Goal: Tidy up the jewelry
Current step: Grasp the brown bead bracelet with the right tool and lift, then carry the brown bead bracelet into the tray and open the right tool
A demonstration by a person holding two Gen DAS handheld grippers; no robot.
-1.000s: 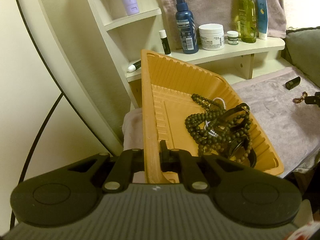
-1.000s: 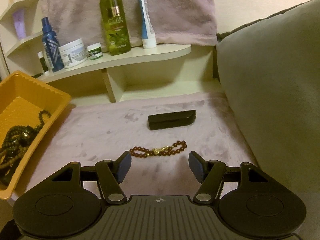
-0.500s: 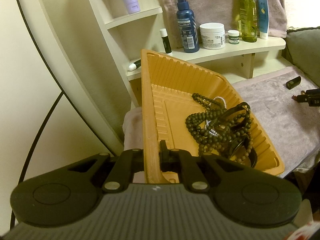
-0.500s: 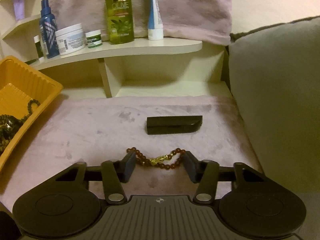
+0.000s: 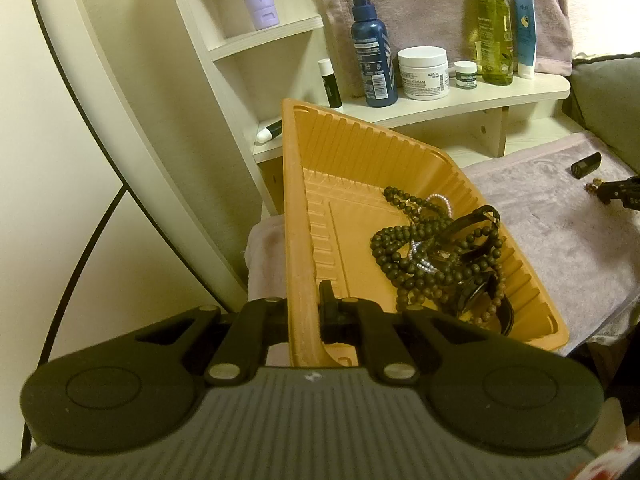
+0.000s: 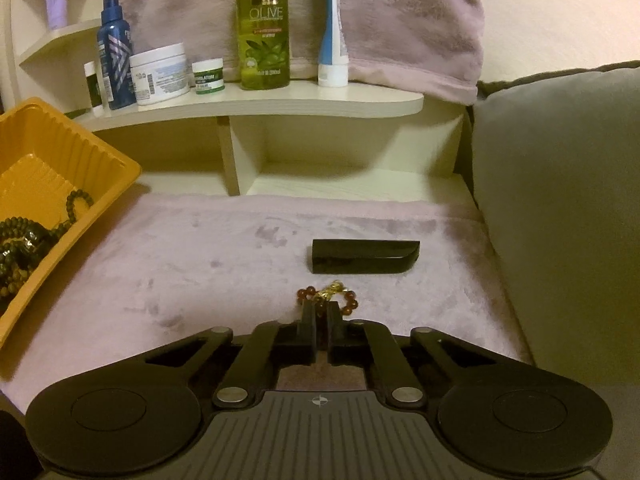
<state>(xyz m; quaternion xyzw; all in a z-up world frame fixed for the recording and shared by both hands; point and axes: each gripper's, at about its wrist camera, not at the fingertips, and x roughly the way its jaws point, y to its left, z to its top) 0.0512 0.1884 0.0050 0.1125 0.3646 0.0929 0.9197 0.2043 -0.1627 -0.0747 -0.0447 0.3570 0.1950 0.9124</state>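
My left gripper (image 5: 304,310) is shut on the near left rim of the orange ribbed tray (image 5: 294,200), which sits tilted. Dark bead strands, a black band and a thin silver chain (image 5: 432,252) lie heaped in the tray. On the mauve towel, my right gripper (image 6: 320,312) is shut on a red-brown bead bracelet with a gold charm (image 6: 348,300); its loop bunches up just past the fingertips. The tray's corner (image 6: 80,148) shows at the left of the right wrist view. The right gripper (image 5: 618,192) also shows at the far right of the left wrist view.
A black oblong case (image 6: 364,256) lies on the towel (image 6: 180,260) just beyond the bracelet. A cream shelf (image 6: 280,100) behind holds bottles, jars and a tube. A grey-green cushion (image 6: 560,200) borders the towel on the right.
The right gripper moved forward over the bracelet and closed its jaws on it, bunching the beads. The left gripper and the tray stayed put.
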